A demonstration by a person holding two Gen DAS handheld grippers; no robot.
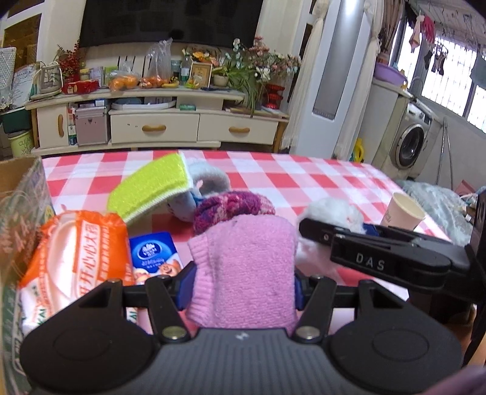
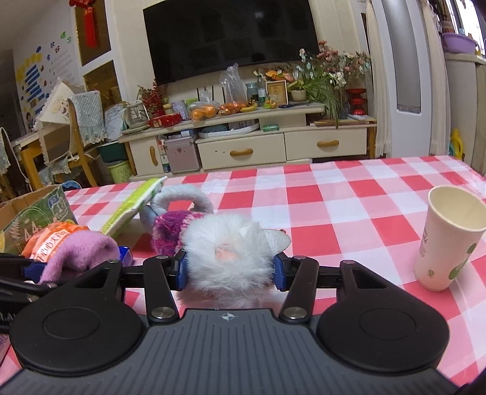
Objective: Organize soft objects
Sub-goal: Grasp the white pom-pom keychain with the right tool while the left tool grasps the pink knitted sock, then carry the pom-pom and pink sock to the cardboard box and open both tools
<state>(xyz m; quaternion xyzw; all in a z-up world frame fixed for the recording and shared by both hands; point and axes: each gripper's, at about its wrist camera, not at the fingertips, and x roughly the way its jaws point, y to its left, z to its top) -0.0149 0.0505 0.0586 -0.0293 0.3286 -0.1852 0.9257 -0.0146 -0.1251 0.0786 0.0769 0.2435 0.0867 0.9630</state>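
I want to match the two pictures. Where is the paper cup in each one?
Left wrist view: the paper cup stands at the right edge, behind the right tongs, which hold a white fluffy thing.
Right wrist view: the cup stands at the right, upright on the checked tablecloth.
Shared landmark: the TV.

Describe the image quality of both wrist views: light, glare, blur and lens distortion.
Left wrist view: the windows at far right are blown out, straight lines bow near the edges, and the pink knit cloth in the left gripper looks soft. Right wrist view: even indoor light, the white fluffy toy in the right gripper slightly blurred, the TV dark without glare.
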